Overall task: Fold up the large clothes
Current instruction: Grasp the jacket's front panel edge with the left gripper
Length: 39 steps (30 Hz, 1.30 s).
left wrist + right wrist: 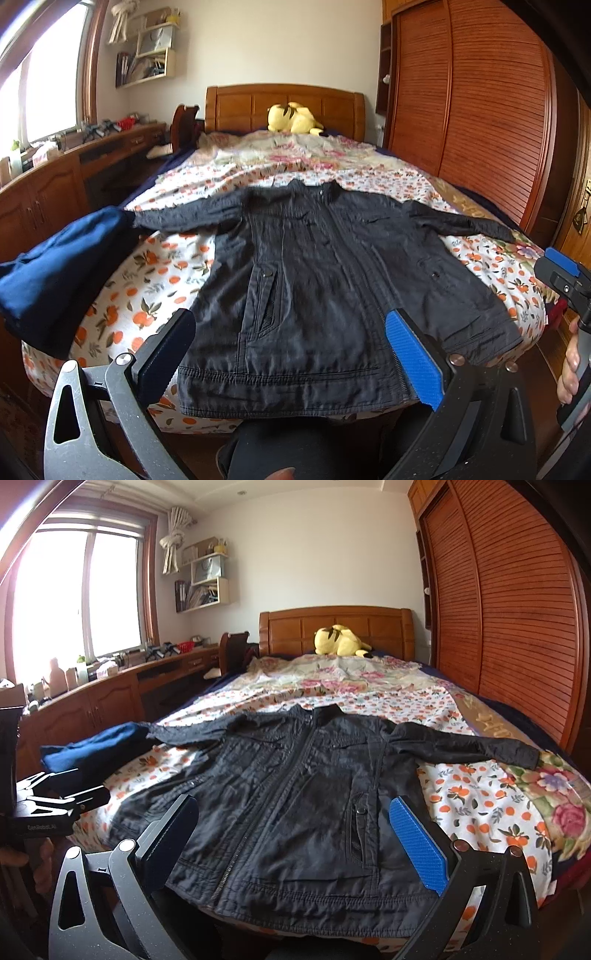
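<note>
A black zip-up jacket [314, 280] [295, 805] lies face up and spread flat on the foot of the bed, sleeves out to both sides, hem toward me. My left gripper [291, 354] hovers open above the hem's left half, nothing between its fingers. My right gripper [295, 842] is open too, above the hem's right half near the pocket. The right gripper [565, 273] also shows at the right edge of the left wrist view, held by a hand. The left gripper [62, 794] appears at the left edge of the right wrist view.
A folded dark blue garment [62, 266] [96, 749] rests on the bed's left edge by the jacket's sleeve. The bed [166, 273] has a floral orange-print sheet; a yellow plush toy [291, 118] sits by the headboard. A wooden wardrobe [472, 110] lines the right, a desk [74, 166] the left.
</note>
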Available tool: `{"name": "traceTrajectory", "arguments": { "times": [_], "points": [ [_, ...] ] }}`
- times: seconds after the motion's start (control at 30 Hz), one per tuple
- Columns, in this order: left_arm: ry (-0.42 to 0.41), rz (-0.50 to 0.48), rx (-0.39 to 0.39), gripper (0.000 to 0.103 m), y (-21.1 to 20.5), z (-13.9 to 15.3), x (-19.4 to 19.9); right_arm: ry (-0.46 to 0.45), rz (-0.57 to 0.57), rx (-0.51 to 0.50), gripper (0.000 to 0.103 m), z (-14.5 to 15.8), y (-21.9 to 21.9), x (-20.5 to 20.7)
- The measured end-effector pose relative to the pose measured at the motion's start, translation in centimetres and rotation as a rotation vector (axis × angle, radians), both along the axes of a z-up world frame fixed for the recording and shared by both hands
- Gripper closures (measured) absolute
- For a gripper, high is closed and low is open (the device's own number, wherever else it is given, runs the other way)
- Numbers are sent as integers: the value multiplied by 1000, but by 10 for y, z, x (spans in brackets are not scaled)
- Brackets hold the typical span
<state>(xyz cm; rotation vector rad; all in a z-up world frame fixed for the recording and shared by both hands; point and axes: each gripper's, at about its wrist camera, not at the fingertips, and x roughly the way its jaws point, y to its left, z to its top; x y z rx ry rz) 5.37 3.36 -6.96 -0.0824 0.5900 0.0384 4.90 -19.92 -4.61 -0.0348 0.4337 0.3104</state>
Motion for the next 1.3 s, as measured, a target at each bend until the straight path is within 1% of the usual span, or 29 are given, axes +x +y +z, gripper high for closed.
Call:
{"name": "traceTrajectory", "arguments": {
  "times": [0.1,0.17,0.37,0.47,0.53,0.63,0.77,0.87,0.97,1.03,1.1,1.2,1.3],
  "points": [
    [16,15,-1,0,8,-11,11,25,1,-23,0,-7,6,15],
    [24,17,-24,0,16,-19,20,43,9,-29,0,-11,8,26],
    [16,46,-38,0,41,-38,34,44,23,-44,0,-21,17,53],
    [16,53,-43,0,54,-51,41,52,36,-34,0,-33,26,73],
    [26,68,-46,0,65,-59,48,62,44,-45,0,-43,33,91],
    [42,73,-72,0,82,-68,62,73,63,-55,0,-49,44,118],
    [45,88,-48,0,102,-69,79,72,95,-59,0,-45,60,146],
    [48,103,-59,0,117,-68,90,75,116,-54,0,-41,74,168],
    [44,125,-49,0,129,-68,96,71,144,-45,0,-39,92,187],
    [58,126,-73,0,140,-71,104,93,165,-44,0,-42,109,206],
    [68,130,-78,0,147,-73,109,121,184,-36,0,-46,126,224],
    [86,137,-54,4,157,-75,121,154,189,-70,0,-53,152,248],
    [108,129,-63,12,165,-76,134,172,173,-102,0,-65,162,262]
  ]
}}
